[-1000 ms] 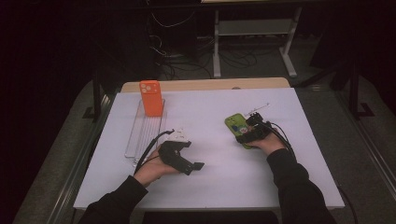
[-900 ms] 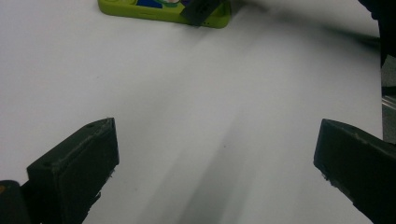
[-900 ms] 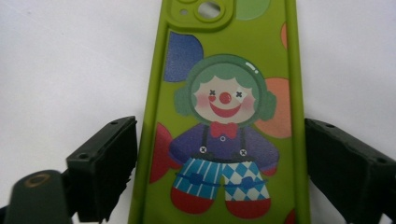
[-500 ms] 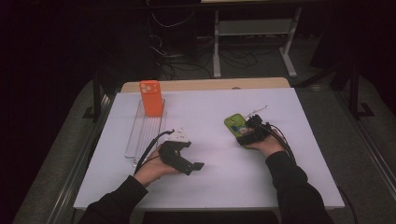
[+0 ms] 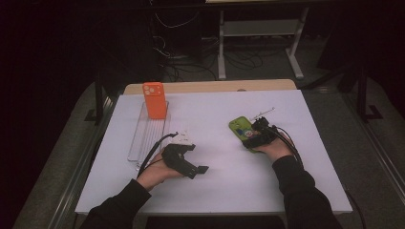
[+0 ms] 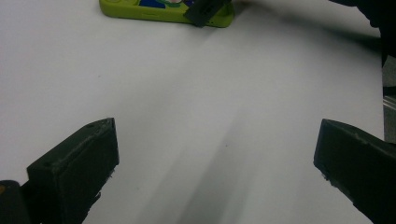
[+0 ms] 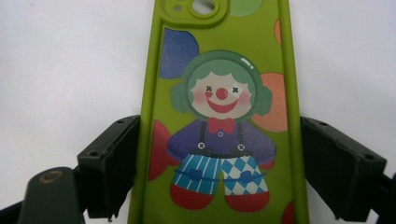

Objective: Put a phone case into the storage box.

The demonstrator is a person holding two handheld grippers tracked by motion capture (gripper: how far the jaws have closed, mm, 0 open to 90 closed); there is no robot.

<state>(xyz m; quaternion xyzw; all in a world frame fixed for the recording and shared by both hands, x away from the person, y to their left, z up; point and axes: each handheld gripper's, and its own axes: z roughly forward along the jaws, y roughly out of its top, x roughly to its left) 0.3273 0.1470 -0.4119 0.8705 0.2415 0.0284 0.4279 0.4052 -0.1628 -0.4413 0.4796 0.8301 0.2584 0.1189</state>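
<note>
A green phone case (image 7: 219, 93) with a clown picture lies flat on the white table (image 5: 224, 191), right of the middle (image 5: 239, 126). My right gripper (image 7: 219, 158) straddles its lower half. Its jaws have just been closing, and both pads now rest against the case's long edges. In the high view that gripper (image 5: 250, 136) sits at the case's near end. My left gripper (image 5: 200, 169) rests at the near left, pointing right. Its jaws stand wide open (image 6: 215, 163) over bare table with nothing between them. The green case (image 6: 154, 11) lies far ahead of them.
An orange phone (image 5: 154, 100) stands upright at the far end of a clear plastic rack (image 5: 143, 138) on the table's left side. A thin stick-like item (image 5: 262, 113) lies just beyond the green case. Dark floor, cables and a stand lie past the table's far edge.
</note>
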